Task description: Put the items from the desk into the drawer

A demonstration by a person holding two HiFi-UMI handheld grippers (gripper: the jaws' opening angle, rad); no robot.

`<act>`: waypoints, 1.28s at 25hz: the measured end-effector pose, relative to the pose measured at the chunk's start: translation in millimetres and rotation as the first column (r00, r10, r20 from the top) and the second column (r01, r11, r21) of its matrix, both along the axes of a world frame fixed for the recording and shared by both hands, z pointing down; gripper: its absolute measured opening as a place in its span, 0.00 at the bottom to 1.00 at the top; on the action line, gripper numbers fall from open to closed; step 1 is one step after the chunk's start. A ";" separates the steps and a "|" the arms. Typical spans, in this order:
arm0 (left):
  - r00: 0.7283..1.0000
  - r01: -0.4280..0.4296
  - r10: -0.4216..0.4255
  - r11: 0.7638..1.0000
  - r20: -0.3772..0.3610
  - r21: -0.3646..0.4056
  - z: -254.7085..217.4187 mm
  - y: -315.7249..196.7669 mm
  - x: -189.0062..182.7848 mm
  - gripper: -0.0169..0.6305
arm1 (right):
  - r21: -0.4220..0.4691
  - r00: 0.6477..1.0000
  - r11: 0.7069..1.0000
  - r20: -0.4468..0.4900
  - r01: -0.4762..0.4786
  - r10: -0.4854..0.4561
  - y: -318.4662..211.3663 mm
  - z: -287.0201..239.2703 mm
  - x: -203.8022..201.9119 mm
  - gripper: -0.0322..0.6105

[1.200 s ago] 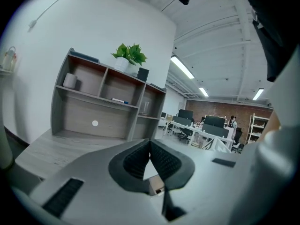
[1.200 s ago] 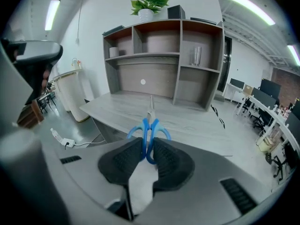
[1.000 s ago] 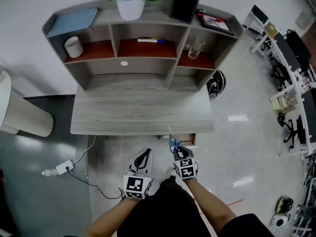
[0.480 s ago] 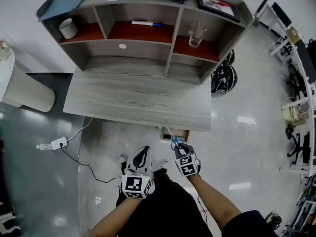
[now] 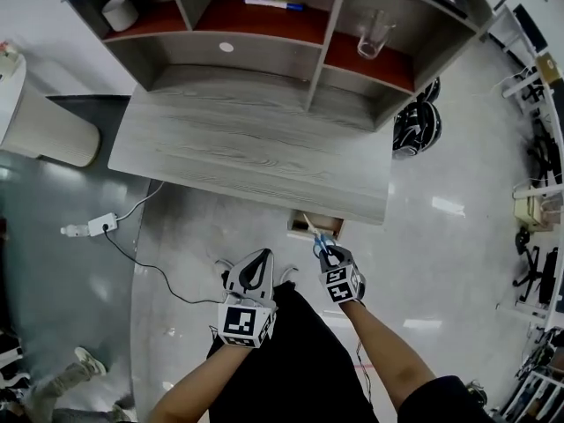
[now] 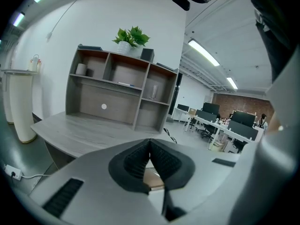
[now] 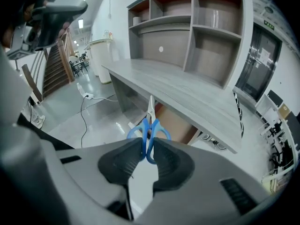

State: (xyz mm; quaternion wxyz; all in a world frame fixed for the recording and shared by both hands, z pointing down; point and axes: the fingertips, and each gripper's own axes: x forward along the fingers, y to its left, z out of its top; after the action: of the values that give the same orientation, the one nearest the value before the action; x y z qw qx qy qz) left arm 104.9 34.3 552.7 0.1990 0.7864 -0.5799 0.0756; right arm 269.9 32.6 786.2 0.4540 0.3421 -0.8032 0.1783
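My right gripper point(image 5: 327, 256) point(image 7: 147, 149) is shut on a pair of blue-handled scissors point(image 7: 149, 128) point(image 5: 317, 237), blades pointing up toward the desk edge. Just beyond the blades, the open drawer point(image 5: 315, 226) point(image 7: 174, 124) pokes out from under the grey desk top point(image 5: 256, 161), its brown inside partly showing. My left gripper point(image 5: 253, 274) point(image 6: 149, 156) is shut and holds nothing; it hangs below the desk, left of the right one. The desk top point(image 6: 89, 132) is bare.
The hutch shelves behind hold a marker point(image 5: 275, 4), a glass point(image 5: 374, 33) and a white mug point(image 5: 120, 11). A white bin point(image 5: 40, 122) stands at the left. A power strip point(image 5: 92, 227) with cable lies on the floor. Helmets point(image 5: 416, 126) sit right of the desk.
The head view has shifted forward and down, so the desk sits higher in the picture. Both grippers stay close together below the desk edge, the scissors still held near the drawer.
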 end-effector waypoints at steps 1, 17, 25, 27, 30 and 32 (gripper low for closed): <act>1.000 0.003 -0.003 1.000 0.002 -0.003 2.3 -0.4 -1.2 0.05 | -0.007 1.000 1.000 -0.005 0.001 -0.001 -1.1 6.1 0.4 0.19; 0.999 0.032 -0.032 0.998 0.005 -0.053 35.6 -2.5 12.2 0.05 | -0.043 0.996 0.998 -0.070 0.051 -0.054 -44.6 81.6 5.0 0.19; 1.000 0.010 -0.010 0.996 0.003 -0.084 50.9 1.8 23.7 0.05 | -0.039 0.995 0.998 -0.088 0.048 -0.051 -74.4 105.2 -4.2 0.19; 1.000 0.008 -0.008 0.996 0.005 -0.083 52.3 -0.1 24.5 0.05 | -0.043 0.995 0.998 -0.093 0.038 -0.042 -79.2 111.3 -5.4 0.19; 1.000 0.015 -0.015 0.996 0.009 -0.084 54.4 -2.1 21.9 0.05 | -0.045 0.993 0.998 -0.108 0.037 -0.042 -82.5 119.5 -7.2 0.19; 1.000 0.023 -0.022 0.996 0.010 -0.084 55.8 -2.8 19.4 0.05 | -0.049 0.992 0.998 -0.121 0.036 -0.041 -82.8 125.5 -6.7 0.19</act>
State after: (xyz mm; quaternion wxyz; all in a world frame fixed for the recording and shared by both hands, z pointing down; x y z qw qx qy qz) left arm 124.3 31.5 608.5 0.2302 0.7703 -0.5860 0.1012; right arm 263.3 -50.2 911.7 0.5135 0.3261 -0.7760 0.1668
